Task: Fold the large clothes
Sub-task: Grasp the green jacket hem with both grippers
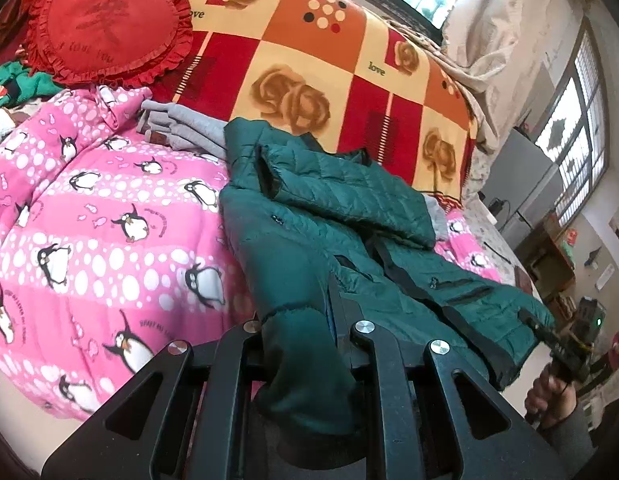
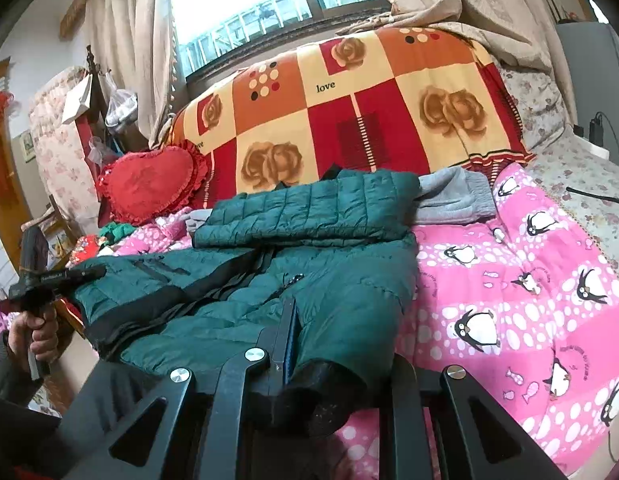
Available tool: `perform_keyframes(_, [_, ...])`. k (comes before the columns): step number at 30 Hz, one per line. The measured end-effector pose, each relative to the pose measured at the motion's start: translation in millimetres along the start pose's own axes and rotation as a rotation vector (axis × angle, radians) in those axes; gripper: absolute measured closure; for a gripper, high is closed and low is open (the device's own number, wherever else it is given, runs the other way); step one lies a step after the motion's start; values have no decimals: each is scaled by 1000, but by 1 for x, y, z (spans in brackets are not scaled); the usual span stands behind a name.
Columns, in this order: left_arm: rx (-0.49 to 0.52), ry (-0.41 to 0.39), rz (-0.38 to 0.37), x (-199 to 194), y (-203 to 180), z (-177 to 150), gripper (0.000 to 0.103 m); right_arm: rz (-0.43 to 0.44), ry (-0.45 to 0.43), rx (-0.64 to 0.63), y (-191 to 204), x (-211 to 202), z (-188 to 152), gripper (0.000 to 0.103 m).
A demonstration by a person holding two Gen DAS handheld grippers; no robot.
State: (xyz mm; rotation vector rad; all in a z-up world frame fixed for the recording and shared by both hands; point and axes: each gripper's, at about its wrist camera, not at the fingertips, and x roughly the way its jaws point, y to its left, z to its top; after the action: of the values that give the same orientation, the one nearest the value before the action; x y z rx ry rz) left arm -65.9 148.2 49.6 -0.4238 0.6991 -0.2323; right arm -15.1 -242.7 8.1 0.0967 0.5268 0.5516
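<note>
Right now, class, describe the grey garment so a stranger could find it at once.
Find the pink penguin quilt on the bed. At its far edge, below the rose-patterned blanket, lies the grey garment, partly tucked behind the green jacket. It is the only plain grey, unquilted fabric there.

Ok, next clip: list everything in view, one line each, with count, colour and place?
jacket: one, dark green, spread on the quilt, sleeve folded across its top
quilt: one, pink with penguins, covers the bed
grey garment: one, grey, behind the jacket
heart cushion: one, red, bed's far corner
blanket: one, red, orange and cream squares, under the window
left gripper: black, shut on the jacket's hem
right gripper: black, shut on the jacket's hem
</note>
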Motion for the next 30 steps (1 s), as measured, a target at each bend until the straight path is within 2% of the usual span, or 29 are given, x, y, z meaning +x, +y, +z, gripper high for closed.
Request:
perform_keyframes(9, [28, 22, -5, -27, -4, -28, 91, 8, -2, -37, 10, -29, -7, 86])
perform_keyframes(17, [23, -10, -20, -50, -2, -33, 91, 22, -44, -58, 23, -52, -12, 86])
perform_keyframes(25, [-37, -97, -52, -54, 0, -5, 91, 24, -80, -56, 24, -44, 13, 86])
perform_keyframes(30, [-75, -155, -34, -41, -5, 30, 91, 24, -84, 38, 11, -18, 42, 86])
